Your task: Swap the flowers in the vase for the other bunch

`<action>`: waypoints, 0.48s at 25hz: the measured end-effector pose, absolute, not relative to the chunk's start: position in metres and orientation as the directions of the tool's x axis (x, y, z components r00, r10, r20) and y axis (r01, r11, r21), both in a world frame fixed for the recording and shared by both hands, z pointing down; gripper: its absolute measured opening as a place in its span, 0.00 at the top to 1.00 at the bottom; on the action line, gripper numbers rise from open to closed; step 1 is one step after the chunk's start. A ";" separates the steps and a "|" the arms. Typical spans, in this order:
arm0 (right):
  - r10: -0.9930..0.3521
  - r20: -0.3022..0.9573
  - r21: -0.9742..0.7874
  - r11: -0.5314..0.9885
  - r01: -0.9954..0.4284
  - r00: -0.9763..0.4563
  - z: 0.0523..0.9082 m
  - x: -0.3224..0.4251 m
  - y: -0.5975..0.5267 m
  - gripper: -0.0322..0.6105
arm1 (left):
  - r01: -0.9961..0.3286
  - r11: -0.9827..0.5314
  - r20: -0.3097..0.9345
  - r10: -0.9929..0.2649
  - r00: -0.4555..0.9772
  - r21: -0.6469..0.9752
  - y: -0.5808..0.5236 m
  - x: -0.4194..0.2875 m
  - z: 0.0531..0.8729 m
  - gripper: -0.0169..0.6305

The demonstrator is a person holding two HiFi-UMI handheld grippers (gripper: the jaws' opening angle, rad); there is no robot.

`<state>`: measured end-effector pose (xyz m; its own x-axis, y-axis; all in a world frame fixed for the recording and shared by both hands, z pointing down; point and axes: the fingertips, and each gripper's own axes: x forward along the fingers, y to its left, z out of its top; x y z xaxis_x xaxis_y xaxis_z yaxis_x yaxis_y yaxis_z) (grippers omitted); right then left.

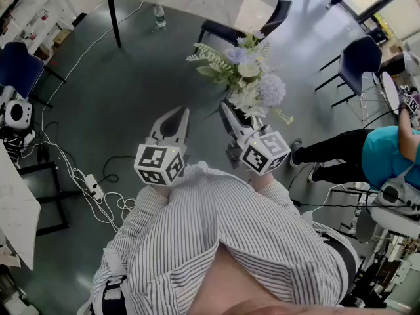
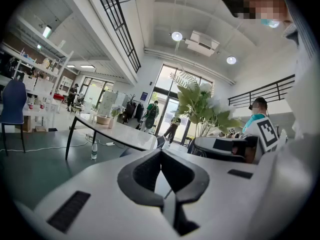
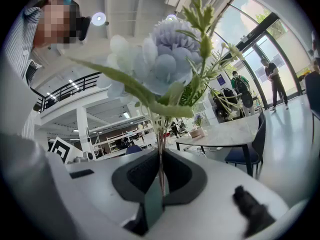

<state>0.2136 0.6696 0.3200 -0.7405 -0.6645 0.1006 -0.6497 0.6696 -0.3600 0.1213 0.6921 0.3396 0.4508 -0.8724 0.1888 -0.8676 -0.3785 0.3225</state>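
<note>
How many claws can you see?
2. The left claw is at the left, shut and empty; the right claw beside it grips the flower bunch by its stems. None seems hidden.

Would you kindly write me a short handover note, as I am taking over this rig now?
Left gripper: shut, empty.
Right gripper: shut on the stems of a flower bunch, held in the air.
The table stands ahead with a small flower arrangement on it, too far to read.
Done: one bunch in hand.
Left: the swap itself; which bunch this is, I cannot tell.
</note>
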 end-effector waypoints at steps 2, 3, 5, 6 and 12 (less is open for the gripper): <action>-0.672 0.089 -0.372 0.663 -0.650 -0.735 0.320 0.221 0.669 0.89 | -0.870 -0.375 0.190 -0.874 0.447 0.322 0.693 0.125 0.341 0.95; -0.676 0.085 -0.375 0.659 -0.652 -0.732 0.319 0.223 0.668 0.89 | -0.870 -0.373 0.190 -0.875 0.446 0.322 0.693 0.127 0.341 0.95; -0.680 0.085 -0.375 0.655 -0.656 -0.728 0.319 0.225 0.667 0.90 | -0.869 -0.372 0.188 -0.875 0.445 0.326 0.693 0.127 0.340 0.95; -0.679 0.087 -0.373 0.656 -0.656 -0.729 0.319 0.223 0.667 0.90 | -0.868 -0.372 0.186 -0.876 0.446 0.329 0.692 0.126 0.340 0.95; -0.664 0.093 -0.372 0.668 -0.645 -0.742 0.323 0.211 0.670 0.90 | -0.866 -0.376 0.195 -0.870 0.452 0.331 0.692 0.123 0.342 0.95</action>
<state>0.2109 0.6701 0.3234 -0.7417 -0.6642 0.0934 -0.6449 0.6679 -0.3715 0.1226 0.6923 0.3425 0.4522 -0.8704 0.1947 -0.8656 -0.3756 0.3312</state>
